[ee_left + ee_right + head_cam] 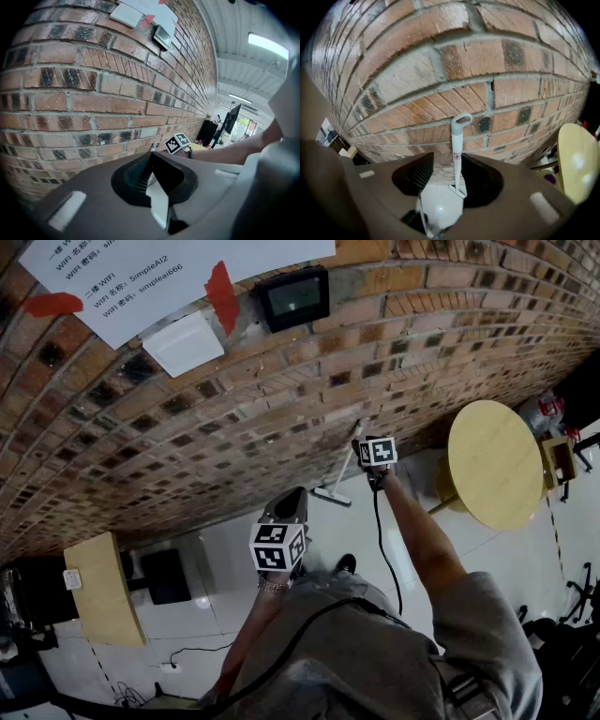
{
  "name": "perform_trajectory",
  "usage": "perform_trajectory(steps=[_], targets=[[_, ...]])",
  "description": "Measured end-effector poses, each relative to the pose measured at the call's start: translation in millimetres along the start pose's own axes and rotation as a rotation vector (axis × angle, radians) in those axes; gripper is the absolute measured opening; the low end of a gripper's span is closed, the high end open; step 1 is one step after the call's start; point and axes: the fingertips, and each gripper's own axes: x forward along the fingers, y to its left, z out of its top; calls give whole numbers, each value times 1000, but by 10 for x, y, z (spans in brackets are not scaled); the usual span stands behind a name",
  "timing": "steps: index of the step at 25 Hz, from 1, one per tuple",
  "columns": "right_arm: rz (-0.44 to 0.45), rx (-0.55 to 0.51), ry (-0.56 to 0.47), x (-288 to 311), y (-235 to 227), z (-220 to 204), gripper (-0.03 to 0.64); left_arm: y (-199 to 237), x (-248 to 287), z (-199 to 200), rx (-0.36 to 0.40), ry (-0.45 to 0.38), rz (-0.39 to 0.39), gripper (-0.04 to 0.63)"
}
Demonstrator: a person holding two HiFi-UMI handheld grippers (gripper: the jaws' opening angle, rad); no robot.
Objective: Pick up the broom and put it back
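The white broom leans upright against the brick wall, its head on the pale floor. In the right gripper view its handle rises between my jaws, with the loop at its top against the bricks. My right gripper is open around it: the handle stands close to the right jaw and well apart from the left one. In the head view the right gripper reaches out at the top of the handle. My left gripper hangs back, shut and holding nothing, its tip towards the wall.
A round yellow table stands right of the broom. A wooden cabinet and a black box are at the left by the wall. A black display and paper notices hang on the bricks. Cables trail over the floor.
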Motion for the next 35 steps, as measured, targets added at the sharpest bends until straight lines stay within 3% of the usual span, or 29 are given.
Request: perform_trajectory(steps=[10,13,17,30,35], targets=[[-67,-96,106,507,-343,249,182,405,-39,-65,-59,5,110,5],[-99,-121,94,503,-380,267,103,445,-11,-88,-64,12,116,5],[-67,-122,68,461,-339,240,100,386,75,-97,-58,23,96,5],[1,-147,-127,-315,357,-434,98,138,137,50,17,5,6,5],[24,-153,-269,-952,711,-261,101,70,94,105,41,-12,-35,5]])
